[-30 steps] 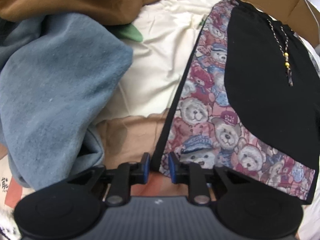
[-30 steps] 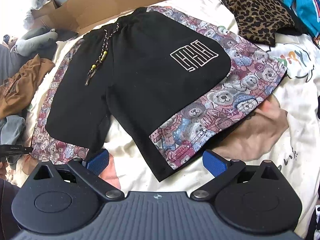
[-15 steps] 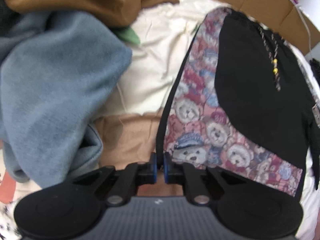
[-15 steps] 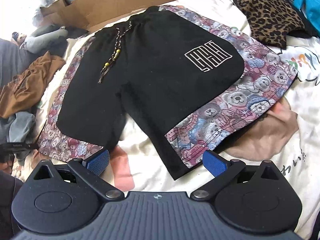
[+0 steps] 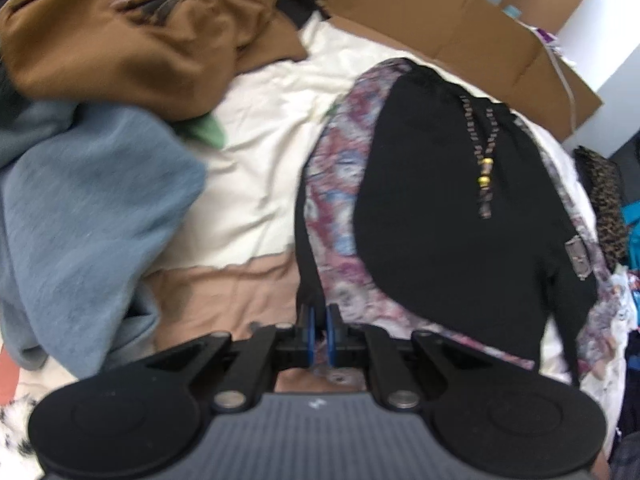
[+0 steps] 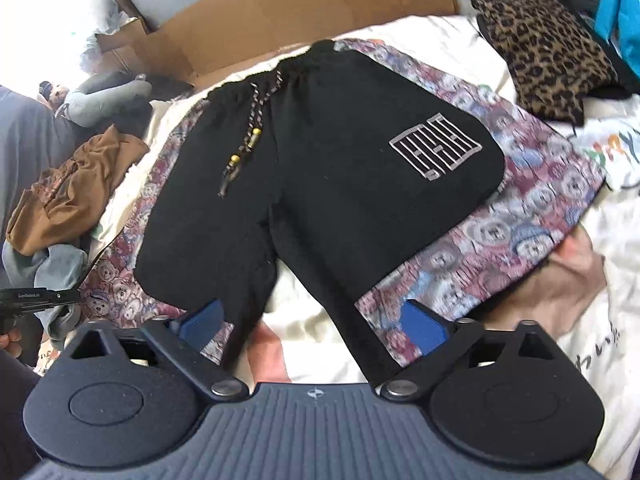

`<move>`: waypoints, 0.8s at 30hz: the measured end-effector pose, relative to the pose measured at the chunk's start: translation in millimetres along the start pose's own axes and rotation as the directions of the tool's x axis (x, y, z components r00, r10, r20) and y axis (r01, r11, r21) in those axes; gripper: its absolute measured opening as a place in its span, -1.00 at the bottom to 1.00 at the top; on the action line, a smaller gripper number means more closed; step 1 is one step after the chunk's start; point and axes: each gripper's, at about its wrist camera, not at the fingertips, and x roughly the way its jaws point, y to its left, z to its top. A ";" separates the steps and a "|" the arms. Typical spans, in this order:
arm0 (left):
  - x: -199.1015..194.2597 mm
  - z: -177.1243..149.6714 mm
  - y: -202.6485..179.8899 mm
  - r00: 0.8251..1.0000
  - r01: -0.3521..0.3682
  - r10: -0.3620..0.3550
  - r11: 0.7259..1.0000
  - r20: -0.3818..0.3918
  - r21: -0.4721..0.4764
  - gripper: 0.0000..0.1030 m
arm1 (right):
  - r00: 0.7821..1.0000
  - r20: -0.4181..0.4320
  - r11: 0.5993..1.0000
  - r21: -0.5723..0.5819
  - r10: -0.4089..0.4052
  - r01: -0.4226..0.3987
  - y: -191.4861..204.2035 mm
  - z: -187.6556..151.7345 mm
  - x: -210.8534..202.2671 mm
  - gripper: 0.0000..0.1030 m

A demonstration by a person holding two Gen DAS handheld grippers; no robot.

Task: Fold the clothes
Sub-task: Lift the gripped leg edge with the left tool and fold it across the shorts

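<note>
The bear-print shorts [image 6: 320, 184] lie spread flat on the bed [image 6: 440, 36], front up, waistband at the far side and both leg hems toward the person. The left tool [image 5: 319, 326] has its pads pinched together on the outer hem corner of the left leg, right at the black trim. The right tool [image 6: 312, 320] hangs with its blue pads wide apart, straddling the gap between the two legs, its right pad just over the right leg's hem. The shorts' long axis runs away from both tools, so a fold would swing across that line; the left side is the one gripped, the right hem sits nearest the spread tool.
</note>
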 end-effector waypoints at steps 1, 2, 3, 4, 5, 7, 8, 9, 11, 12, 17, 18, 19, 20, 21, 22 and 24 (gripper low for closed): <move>-0.9 1.9 -5.0 1.000 0.004 -0.004 1.000 -0.001 0.003 -0.89 | 1.000 0.004 1.000 -0.003 0.007 -0.007 2.4 2.1 0.7 0.68; -2.3 4.1 -10.4 1.000 0.008 -0.008 1.000 -0.001 0.005 -0.89 | 1.000 0.008 1.000 -0.006 0.014 -0.014 4.8 4.2 1.5 0.68; -4.9 5.6 -15.0 1.000 0.015 -0.015 1.000 0.001 0.007 -0.89 | 1.000 0.012 1.000 -0.008 0.021 -0.021 7.3 6.3 2.2 0.68; -5.7 7.6 -19.2 1.000 0.024 -0.024 1.000 0.002 0.009 -0.89 | 0.999 0.016 1.000 -0.011 0.028 -0.027 9.7 8.5 3.0 0.68; -6.8 10.1 -24.3 0.999 0.033 -0.033 0.999 0.001 0.016 -0.89 | 0.999 0.020 0.999 -0.014 0.034 -0.034 12.1 10.6 3.7 0.68; -9.4 15.1 -34.2 0.999 0.049 -0.049 0.998 0.000 0.030 -0.89 | 0.998 0.028 0.999 -0.020 0.048 -0.048 16.9 14.8 5.2 0.67; -10.6 17.4 -38.5 0.998 0.055 -0.055 0.998 -0.002 0.034 -0.89 | 0.998 0.032 0.998 -0.023 0.055 -0.055 19.4 16.9 5.9 0.66; -11.8 19.7 -42.8 0.998 0.062 -0.062 0.997 -0.003 0.038 -0.89 | 0.997 0.036 0.998 -0.026 0.062 -0.061 21.8 19.0 6.7 0.66; -13.5 23.0 -50.5 0.997 0.077 -0.077 0.996 -0.006 0.047 -0.89 | 0.996 0.041 0.996 -0.035 0.078 -0.076 27.8 23.2 8.6 0.66; -14.3 24.6 -54.3 0.996 0.085 -0.085 0.995 -0.007 0.052 -0.89 | 0.995 0.040 0.995 -0.047 0.089 -0.087 33.1 25.3 10.5 0.66; -17.5 32.6 -65.1 0.990 0.141 -0.141 0.989 -0.018 0.031 -0.89 | 0.989 0.032 0.984 -0.105 0.145 -0.141 59.5 35.8 20.0 0.65; -17.7 33.9 -66.2 0.987 0.158 -0.158 0.987 -0.019 0.021 -0.89 | 0.987 0.030 0.982 -0.116 0.155 -0.151 64.7 37.8 21.7 0.64; -17.9 34.8 -67.7 0.985 0.170 -0.170 0.985 -0.020 0.013 -0.89 | 0.986 0.029 0.979 -0.127 0.165 -0.160 69.9 39.6 23.2 0.63; -17.2 35.9 -70.2 0.984 0.178 -0.178 0.984 -0.023 0.007 -0.89 | 0.984 0.028 0.976 -0.138 0.174 -0.169 75.1 41.4 24.7 0.62; -16.4 36.8 -73.0 0.982 0.185 -0.185 0.983 -0.023 0.004 -0.89 | 0.983 0.025 0.972 -0.151 0.184 -0.178 80.4 43.0 26.7 0.60; -16.4 37.5 -75.9 0.981 0.194 -0.194 0.981 -0.022 0.002 -0.89 | 0.981 0.019 0.968 -0.167 0.194 -0.189 86.0 44.0 29.6 0.59; -16.6 38.9 -82.1 0.977 0.211 -0.211 0.977 -0.019 0.000 -0.89 | 0.978 0.007 0.960 -0.192 0.210 -0.204 95.6 44.7 35.2 0.54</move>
